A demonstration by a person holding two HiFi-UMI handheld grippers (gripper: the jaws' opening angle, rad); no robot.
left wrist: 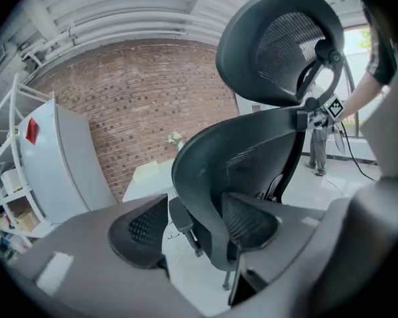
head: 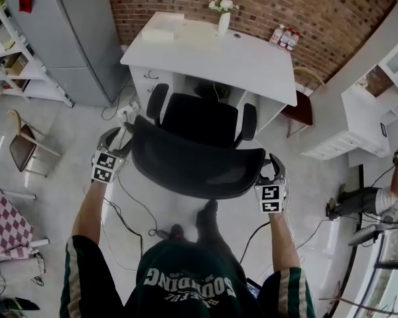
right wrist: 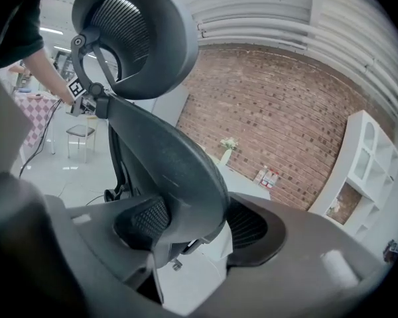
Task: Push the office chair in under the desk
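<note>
Black high-backed mesh office chair [head: 198,156] stands facing the white desk [head: 252,61]

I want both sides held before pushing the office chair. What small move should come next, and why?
Probably slide the left gripper further onto the backrest edge and close it: its jaws stand apart, with a gap beside the backrest, while the right gripper appears closed on the other edge.

office chair [head: 198,152] – base hidden (head view), bottles [head: 284,37], labels illegible
</note>
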